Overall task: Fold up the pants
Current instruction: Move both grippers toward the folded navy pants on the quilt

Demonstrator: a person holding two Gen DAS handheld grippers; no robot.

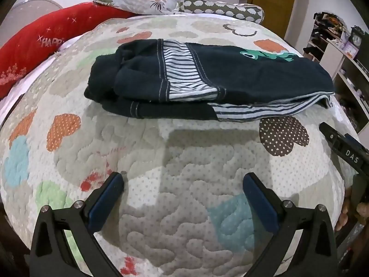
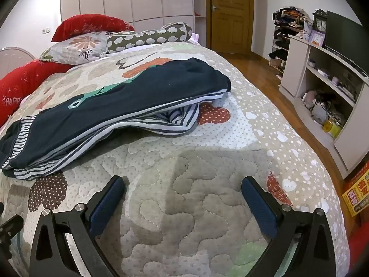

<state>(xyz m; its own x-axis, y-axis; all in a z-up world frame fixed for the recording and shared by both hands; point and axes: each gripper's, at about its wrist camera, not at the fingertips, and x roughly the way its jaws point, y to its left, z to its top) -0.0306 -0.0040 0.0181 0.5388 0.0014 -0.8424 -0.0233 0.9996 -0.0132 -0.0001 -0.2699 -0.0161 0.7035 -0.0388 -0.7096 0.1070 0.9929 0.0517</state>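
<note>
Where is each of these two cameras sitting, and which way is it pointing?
Left wrist: on the left gripper, looking down over its open fingers at the quilt and pants; the right gripper shows at the edge.
Right wrist: on the right gripper, looking over its open fingers past the pants toward the door and shelves.
Both share the pants, quilt and pillows.
</note>
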